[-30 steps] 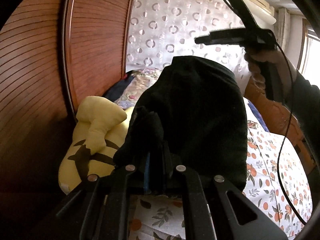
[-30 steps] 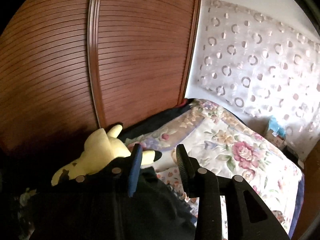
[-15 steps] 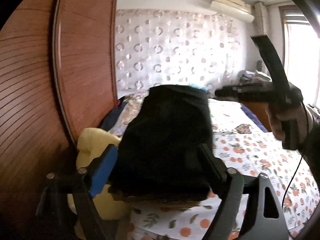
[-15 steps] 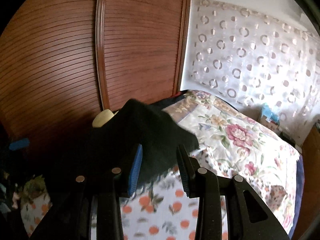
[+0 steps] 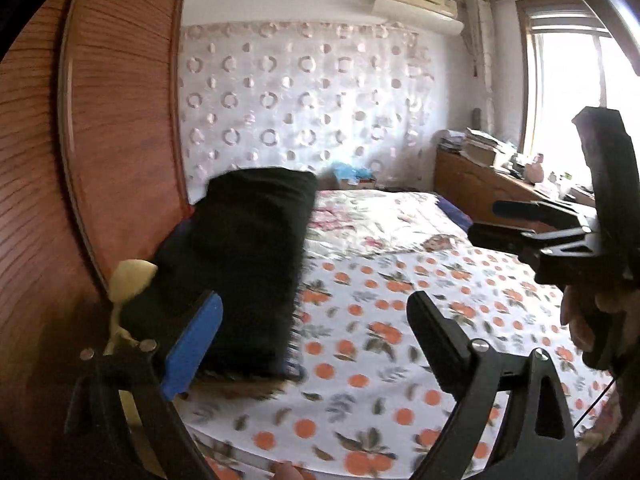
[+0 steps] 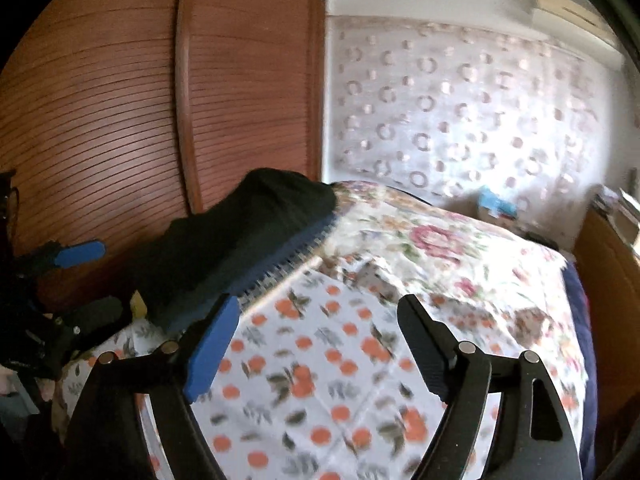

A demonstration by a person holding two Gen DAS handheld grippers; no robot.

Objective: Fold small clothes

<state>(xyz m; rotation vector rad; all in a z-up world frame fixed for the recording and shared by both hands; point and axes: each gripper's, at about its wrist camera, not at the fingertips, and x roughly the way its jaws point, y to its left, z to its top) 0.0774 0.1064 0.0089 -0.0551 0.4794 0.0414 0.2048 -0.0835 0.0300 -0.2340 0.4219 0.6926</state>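
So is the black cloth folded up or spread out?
Folded: the black cloth lies as a neat thick rectangle on the bed.

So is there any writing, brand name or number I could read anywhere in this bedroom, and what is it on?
None can be read.
Air conditioner: no brand or label legible.
Stack of books and papers on the wooden cabinet: any print is too small and blurred.
Blue packet by the curtain: too blurred to tell.
Bedsheet: only oranges and flowers.
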